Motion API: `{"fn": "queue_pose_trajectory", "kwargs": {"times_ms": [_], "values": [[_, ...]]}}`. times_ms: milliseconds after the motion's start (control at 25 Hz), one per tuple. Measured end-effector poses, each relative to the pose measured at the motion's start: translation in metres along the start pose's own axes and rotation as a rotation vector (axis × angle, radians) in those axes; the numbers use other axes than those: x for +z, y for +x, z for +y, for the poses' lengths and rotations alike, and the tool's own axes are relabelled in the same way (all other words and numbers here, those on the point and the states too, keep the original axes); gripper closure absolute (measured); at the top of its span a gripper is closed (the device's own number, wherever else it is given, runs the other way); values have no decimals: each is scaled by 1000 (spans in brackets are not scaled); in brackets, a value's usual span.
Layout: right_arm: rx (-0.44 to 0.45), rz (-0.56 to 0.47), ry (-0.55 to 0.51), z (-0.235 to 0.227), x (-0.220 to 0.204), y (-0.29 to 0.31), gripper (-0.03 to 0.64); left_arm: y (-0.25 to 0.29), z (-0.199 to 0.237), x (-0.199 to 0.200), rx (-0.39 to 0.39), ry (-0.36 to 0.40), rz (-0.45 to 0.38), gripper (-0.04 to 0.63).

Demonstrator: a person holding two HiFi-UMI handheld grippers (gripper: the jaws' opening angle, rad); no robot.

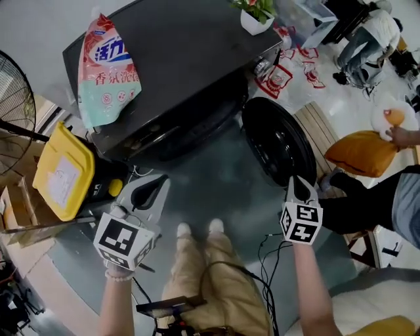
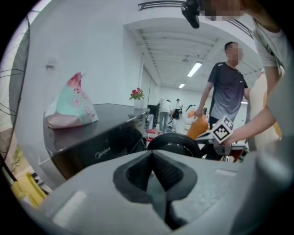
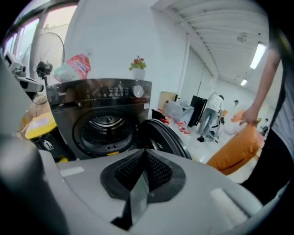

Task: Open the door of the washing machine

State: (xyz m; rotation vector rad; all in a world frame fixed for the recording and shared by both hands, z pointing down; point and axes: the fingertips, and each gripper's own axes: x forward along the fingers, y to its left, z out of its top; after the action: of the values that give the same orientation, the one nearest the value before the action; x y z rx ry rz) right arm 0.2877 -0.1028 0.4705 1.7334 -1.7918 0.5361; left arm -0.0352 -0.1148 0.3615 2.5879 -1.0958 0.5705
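The black washing machine [image 1: 177, 59] stands ahead of me with its round door [image 1: 279, 141] swung wide open to the right. The drum opening [image 3: 106, 130] shows in the right gripper view, with the door [image 3: 163, 137] beside it. My left gripper [image 1: 152, 190] is shut and empty, held in front of the machine's left corner. My right gripper [image 1: 300, 188] is shut and empty too, close to the near edge of the open door, touching nothing that I can see. In the left gripper view the door [image 2: 173, 143] lies past the shut jaws.
A detergent bag [image 1: 105, 69] and a potted plant [image 1: 254, 14] sit on the machine's top. A yellow-lidded bin [image 1: 62, 172] and a fan [image 1: 13, 111] stand left. A person with an orange cushion [image 1: 362, 152] stands right, and cables [image 1: 266, 262] trail by my feet.
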Motion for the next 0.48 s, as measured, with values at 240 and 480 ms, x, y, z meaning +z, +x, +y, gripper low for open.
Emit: {"fn": "queue_pose_trajectory", "kwargs": {"times_ms": [240, 480], "values": [[145, -137, -20, 61, 70, -48, 612, -43, 7, 36, 45, 14, -32, 601], [247, -244, -47, 100, 120, -93, 612, -86, 12, 64, 93, 19, -70, 601]]}}
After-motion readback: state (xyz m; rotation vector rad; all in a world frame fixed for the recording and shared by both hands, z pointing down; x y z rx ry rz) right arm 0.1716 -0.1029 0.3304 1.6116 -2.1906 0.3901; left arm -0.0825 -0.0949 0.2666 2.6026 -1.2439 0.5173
